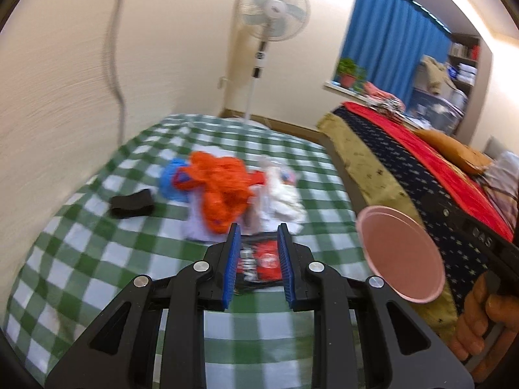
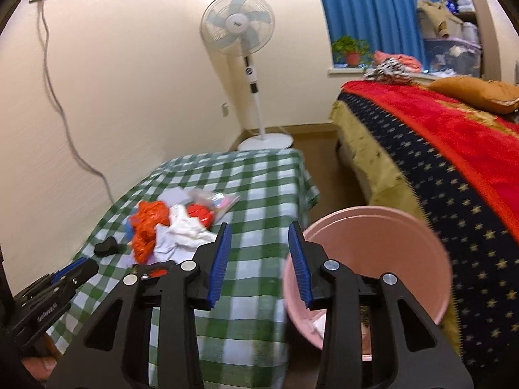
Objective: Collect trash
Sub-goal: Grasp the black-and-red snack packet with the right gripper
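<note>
Trash lay in a loose pile on the green-checked bench, toward its left side and well short of the far end. Nearest to me, my left claw hovered over the cloth with its blue pads partly apart; a red and black wrapper showed between them on the bench, though I could not tell whether the pads pressed on it. My right claw stood with a wider gap, nothing between its pads, the checked cloth showing through. Just right of it, off the bench's right edge, sat a pink bin with a scrap of white inside. Farther on, the pile showed orange netting, white crumpled paper and something blue at its left; a black object lay apart to the left of it. Beyond the bench's far end stood a white fan against the wall, and to the right ran a bed with a red cover.
</note>
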A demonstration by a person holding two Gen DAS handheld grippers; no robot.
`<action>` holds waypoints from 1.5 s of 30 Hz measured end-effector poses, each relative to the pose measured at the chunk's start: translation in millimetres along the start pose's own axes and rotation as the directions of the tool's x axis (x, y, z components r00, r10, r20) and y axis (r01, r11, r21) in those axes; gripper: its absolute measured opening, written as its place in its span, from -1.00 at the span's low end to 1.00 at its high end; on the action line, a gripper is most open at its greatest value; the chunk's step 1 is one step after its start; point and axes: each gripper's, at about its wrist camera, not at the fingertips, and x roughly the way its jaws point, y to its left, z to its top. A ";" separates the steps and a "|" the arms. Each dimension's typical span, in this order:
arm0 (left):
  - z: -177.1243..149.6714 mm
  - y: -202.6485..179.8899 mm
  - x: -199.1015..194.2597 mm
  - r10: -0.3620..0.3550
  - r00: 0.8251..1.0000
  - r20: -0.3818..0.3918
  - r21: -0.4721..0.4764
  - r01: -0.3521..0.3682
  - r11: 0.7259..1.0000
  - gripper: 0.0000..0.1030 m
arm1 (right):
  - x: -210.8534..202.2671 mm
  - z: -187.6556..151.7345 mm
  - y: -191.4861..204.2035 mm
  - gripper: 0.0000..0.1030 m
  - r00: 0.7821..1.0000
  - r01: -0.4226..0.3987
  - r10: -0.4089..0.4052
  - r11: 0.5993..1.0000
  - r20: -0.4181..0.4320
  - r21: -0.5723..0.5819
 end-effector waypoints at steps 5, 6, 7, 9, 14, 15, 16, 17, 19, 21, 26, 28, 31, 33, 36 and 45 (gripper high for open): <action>-0.3 22.9 3.3 0.092 0.995 0.023 -0.036 -0.091 0.995 -0.55 | 25.9 -9.0 24.3 -0.28 0.997 -0.068 0.067 0.998 -0.048 -0.006; -0.3 26.9 4.2 0.113 0.993 0.027 -0.041 -0.112 0.993 -0.55 | 32.2 -11.7 29.8 -0.28 0.995 -0.081 0.080 0.997 -0.061 -0.006; 0.1 31.0 5.8 0.129 0.991 0.029 -0.047 -0.128 0.991 -0.55 | 35.3 -13.6 32.4 -0.28 0.994 -0.090 0.089 0.996 -0.069 -0.007; 0.8 38.9 9.0 0.154 0.988 0.032 -0.062 -0.152 0.986 -0.55 | 45.7 -18.6 41.0 -0.28 0.989 -0.118 0.116 0.993 -0.091 -0.007; 3.4 59.1 22.6 0.219 0.975 0.028 -0.106 -0.215 0.971 -0.55 | 69.8 -30.0 58.9 -0.28 0.975 -0.173 0.170 0.985 -0.145 -0.009; 3.1 61.0 24.4 0.226 0.974 0.026 -0.111 -0.222 0.969 -0.55 | 74.5 -32.7 61.9 -0.28 0.971 -0.184 0.180 0.983 -0.157 -0.010; 3.0 63.7 27.9 0.233 0.972 0.021 -0.118 -0.229 0.966 -0.55 | 78.3 -34.9 63.9 -0.26 0.968 -0.190 0.186 0.982 -0.168 -0.011; 2.5 65.6 30.3 0.240 0.971 0.018 -0.125 -0.236 0.964 -0.55 | 83.0 -37.1 66.3 -0.26 0.966 -0.195 0.190 0.981 -0.178 -0.011; 2.7 69.2 35.2 0.254 0.967 0.013 -0.135 -0.250 0.959 -0.55 | 94.4 -41.4 68.5 -0.26 0.959 -0.203 0.199 0.979 -0.202 0.003; 2.9 71.3 38.8 0.262 0.965 0.011 -0.140 -0.258 0.956 -0.55 | 104.5 -45.1 68.0 -0.26 0.950 -0.214 0.214 0.976 -0.227 0.026; 7.6 86.8 46.4 0.305 0.952 0.010 -0.175 -0.299 0.938 -0.55 | 122.3 -52.4 71.5 -0.26 0.930 -0.243 0.249 0.968 -0.271 0.055; 10.7 96.0 48.7 0.330 0.944 0.008 -0.197 -0.322 0.926 -0.55 | 125.4 -54.0 76.4 -0.26 0.920 -0.267 0.271 0.962 -0.284 0.054; 14.5 109.5 53.3 0.360 0.933 0.004 -0.221 -0.350 0.910 -0.55 | 127.9 -56.9 84.0 -0.26 0.908 -0.292 0.288 0.956 -0.305 0.035; 15.9 118.2 56.9 0.375 0.927 -0.006 -0.241 -0.365 0.899 -0.55 | 128.1 -58.5 87.9 -0.29 0.902 -0.304 0.293 0.953 -0.316 0.016; 17.0 129.0 62.7 0.384 0.923 -0.021 -0.272 -0.375 0.886 -0.55 | 127.3 -59.6 91.2 -0.59 0.896 -0.320 0.305 0.947 -0.323 0.006; 16.4 148.3 85.8 0.316 0.944 -0.099 -0.341 -0.331 0.880 -0.38 | 117.8 -55.8 90.3 -0.83 0.895 -0.349 0.335 0.937 -0.296 0.005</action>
